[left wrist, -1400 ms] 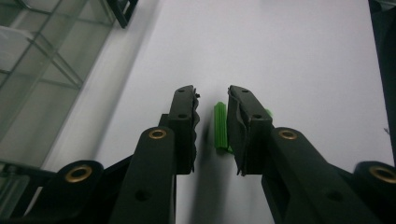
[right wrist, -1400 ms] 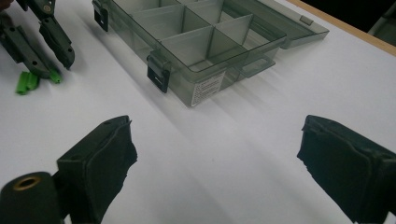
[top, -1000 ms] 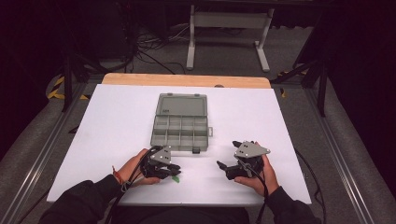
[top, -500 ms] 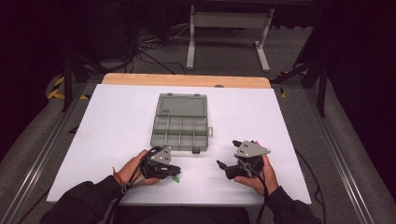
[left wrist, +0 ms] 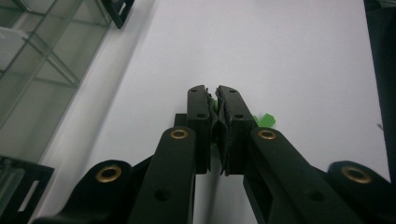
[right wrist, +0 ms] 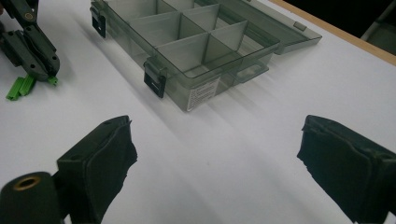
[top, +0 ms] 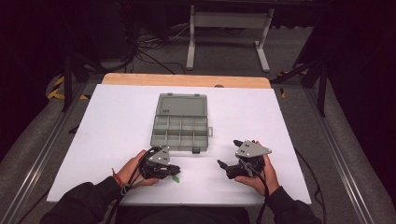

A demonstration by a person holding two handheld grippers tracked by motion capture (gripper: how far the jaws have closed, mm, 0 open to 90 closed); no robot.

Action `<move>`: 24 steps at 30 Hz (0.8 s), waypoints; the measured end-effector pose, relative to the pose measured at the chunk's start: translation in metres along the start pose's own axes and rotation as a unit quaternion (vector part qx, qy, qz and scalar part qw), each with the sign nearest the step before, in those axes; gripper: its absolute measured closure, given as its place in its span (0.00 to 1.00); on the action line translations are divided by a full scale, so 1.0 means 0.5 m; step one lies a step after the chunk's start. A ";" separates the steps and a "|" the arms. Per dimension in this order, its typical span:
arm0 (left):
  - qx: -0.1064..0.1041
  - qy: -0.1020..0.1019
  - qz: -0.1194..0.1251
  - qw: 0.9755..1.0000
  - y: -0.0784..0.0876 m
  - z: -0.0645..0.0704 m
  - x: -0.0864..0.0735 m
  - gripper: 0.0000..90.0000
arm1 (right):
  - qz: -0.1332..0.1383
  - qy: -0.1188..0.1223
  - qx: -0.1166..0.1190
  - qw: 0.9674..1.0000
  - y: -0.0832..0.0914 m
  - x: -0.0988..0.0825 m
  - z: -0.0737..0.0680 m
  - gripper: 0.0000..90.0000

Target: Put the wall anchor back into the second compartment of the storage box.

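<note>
My left gripper [top: 176,173] lies low on the white table near its front edge, shut on a small green piece [left wrist: 214,105] that peeks out between its pads. Another green piece [left wrist: 265,120] rests on the table just beside the jaws, also seen as a ribbed green piece [right wrist: 19,87] in the right gripper view. My right gripper [top: 227,152] sits to the right, jaws wide open with nothing between them, facing the left gripper [right wrist: 44,65] and the grey compartment box [top: 180,126]. The box [right wrist: 187,37] lies open, its lid folded back.
The white table [top: 280,121] has a wooden far edge [top: 187,80]. Metal rails run along both sides. The box's dark latches [right wrist: 155,78] face the grippers. Bare table lies left and right of the box.
</note>
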State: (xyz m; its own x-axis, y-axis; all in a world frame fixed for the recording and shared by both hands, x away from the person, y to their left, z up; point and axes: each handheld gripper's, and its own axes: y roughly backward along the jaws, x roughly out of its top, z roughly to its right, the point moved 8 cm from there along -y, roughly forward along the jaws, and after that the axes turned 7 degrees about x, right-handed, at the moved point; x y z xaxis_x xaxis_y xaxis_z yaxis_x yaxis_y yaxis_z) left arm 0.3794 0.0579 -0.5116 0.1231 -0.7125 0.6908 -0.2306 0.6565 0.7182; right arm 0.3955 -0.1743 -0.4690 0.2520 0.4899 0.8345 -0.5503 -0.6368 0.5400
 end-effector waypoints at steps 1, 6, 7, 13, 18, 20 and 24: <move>0.004 0.002 0.000 1.000 0.004 -0.002 0.000 0.94 | 0.003 -0.001 -0.004 1.000 0.002 0.002 0.003 0.11; 0.013 -0.001 0.012 1.000 0.016 -0.009 0.008 0.94 | 0.005 0.000 -0.004 1.000 0.004 0.002 0.002 0.11; 0.014 0.000 0.014 1.000 0.018 -0.009 0.010 0.94 | 0.004 0.001 -0.004 1.000 0.004 0.002 0.001 0.11; 0.021 -0.006 0.025 0.999 0.031 -0.012 0.021 0.94 | 0.009 0.004 -0.009 1.000 0.009 0.003 0.002 0.11; 0.033 -0.009 0.031 0.999 0.044 -0.019 0.025 0.94 | 0.012 0.004 -0.010 1.000 0.013 0.005 0.001 0.11; 0.036 -0.009 0.036 0.999 0.047 -0.022 0.027 0.94 | 0.014 0.004 -0.010 1.000 0.013 0.007 0.001 0.11; 0.042 -0.006 0.045 0.998 0.059 -0.026 0.034 0.94 | 0.014 0.004 -0.011 1.000 0.014 0.008 0.001 0.11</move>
State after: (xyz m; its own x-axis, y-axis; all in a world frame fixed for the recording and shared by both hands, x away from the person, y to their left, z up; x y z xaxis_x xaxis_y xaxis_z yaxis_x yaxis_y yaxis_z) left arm 0.3875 0.0681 -0.4775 0.0862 -0.6543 0.7513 -0.3209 0.6957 0.6427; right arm 0.3930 -0.1771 -0.4620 0.2294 0.4768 0.8486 -0.5740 -0.6378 0.5135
